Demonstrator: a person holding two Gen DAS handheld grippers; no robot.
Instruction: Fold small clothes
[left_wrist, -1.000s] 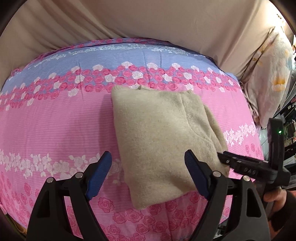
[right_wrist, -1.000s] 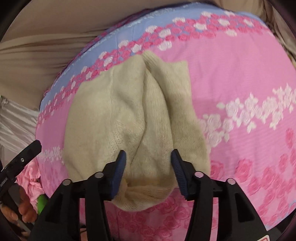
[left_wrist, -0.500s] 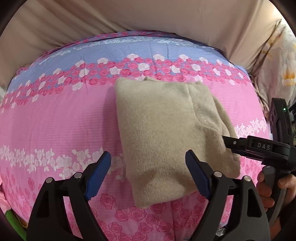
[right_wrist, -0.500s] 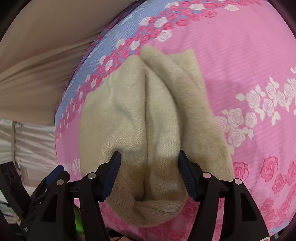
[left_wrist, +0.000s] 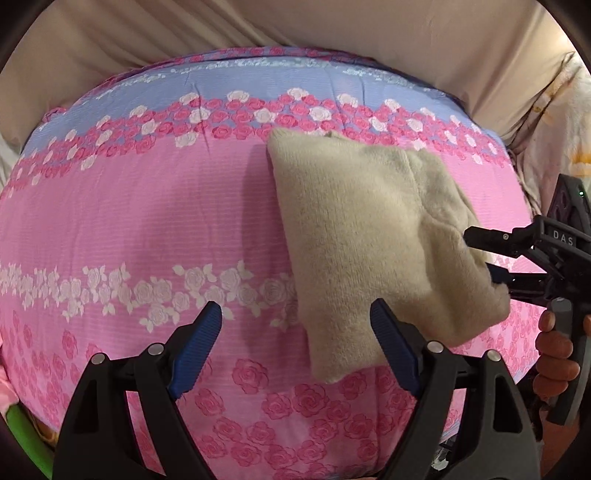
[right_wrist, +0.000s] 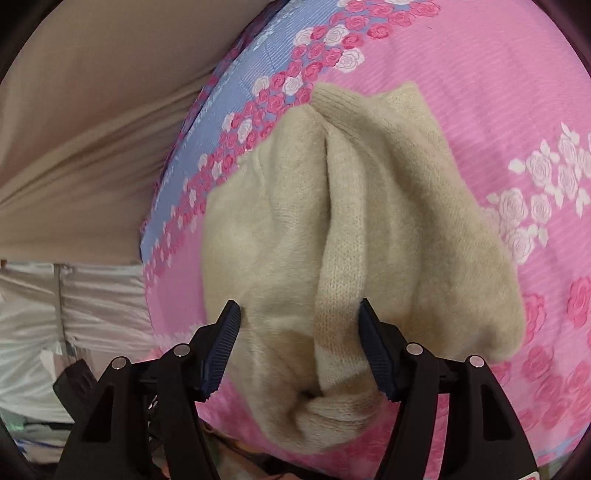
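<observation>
- We hold the left gripper (left_wrist: 295, 343) w/ jaws spread wide, nothing between them, over the rose-print bedsheet (left_wrist: 147, 229) just beside the folded beige knit sweater (left_wrist: 369, 236).
- Sweater sits on the sheet, right of centre in the left view, near the bed's right edge.
- Right gripper (right_wrist: 300, 347) has its jaws apart, straddling the sweater's (right_wrist: 351, 229) bunched end; pads look to touch the fabric but aren't clamped.
- Risk, we think: if we close here we pinch only some of the layers, so the stack splays when lifted.
- Risk: the knit is soft and thick; a pull toward the edge may drag the bundle off the bed.
- Right view shows the layered seam & rolled end; the left view shows only a neat flat top.
- Left view alone shows the right gripper (left_wrist: 491, 258) from the side and the hand (left_wrist: 557, 350) on its trigger.
</observation>
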